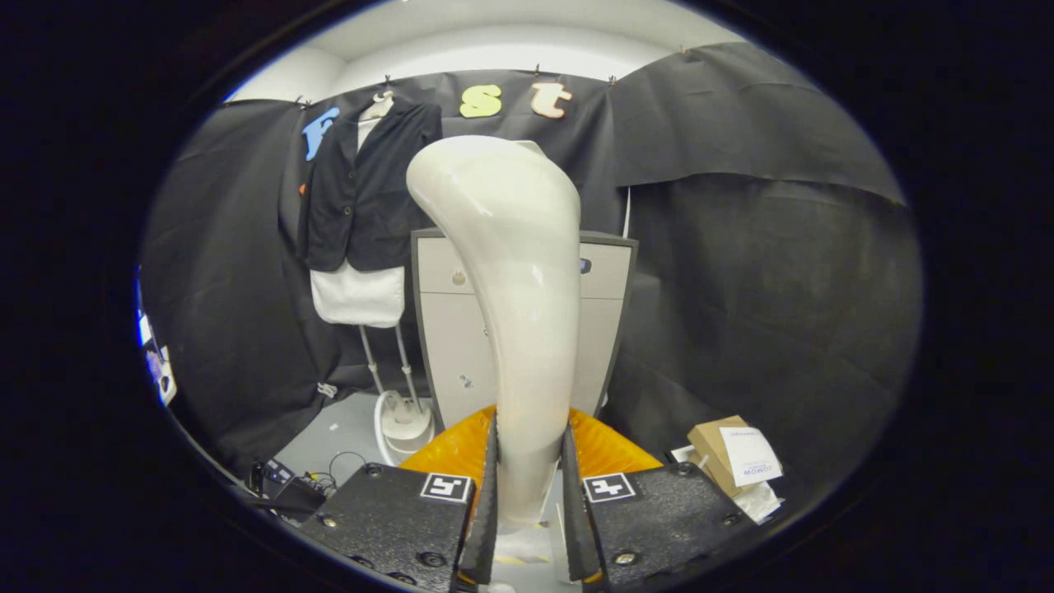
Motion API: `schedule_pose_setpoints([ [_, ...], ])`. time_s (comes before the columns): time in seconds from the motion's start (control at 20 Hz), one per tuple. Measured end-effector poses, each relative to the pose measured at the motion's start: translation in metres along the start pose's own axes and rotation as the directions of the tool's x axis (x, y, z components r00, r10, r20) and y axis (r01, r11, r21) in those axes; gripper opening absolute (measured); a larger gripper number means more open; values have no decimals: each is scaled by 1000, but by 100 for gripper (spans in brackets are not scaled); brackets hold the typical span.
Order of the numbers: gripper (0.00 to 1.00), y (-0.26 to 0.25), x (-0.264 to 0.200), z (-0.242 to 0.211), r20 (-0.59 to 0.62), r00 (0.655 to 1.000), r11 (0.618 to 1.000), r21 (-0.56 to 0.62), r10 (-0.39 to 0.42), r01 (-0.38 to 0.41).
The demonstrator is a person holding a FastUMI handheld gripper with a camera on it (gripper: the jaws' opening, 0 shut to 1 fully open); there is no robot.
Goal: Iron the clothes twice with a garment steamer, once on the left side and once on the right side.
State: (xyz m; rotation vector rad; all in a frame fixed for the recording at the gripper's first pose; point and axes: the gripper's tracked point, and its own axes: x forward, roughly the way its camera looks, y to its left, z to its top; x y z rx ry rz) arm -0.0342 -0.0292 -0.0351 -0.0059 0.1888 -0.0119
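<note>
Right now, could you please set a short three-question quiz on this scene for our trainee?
1. True or false: the gripper has both fingers pressed on the steamer handle.
2. The dark jacket hangs: A) on a mannequin stand beyond the fingers, B) folded on the cabinet, C) on the floor.
3. Fill in: the cardboard box lies on the ____.

Key: 1 true; 2 A; 3 floor.
</note>
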Motion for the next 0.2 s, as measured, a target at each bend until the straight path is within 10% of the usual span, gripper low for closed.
schedule_pose_setpoints([
  [0.2, 36, 0, -1, 0, 4, 1000, 1000, -6, 4, -4],
])
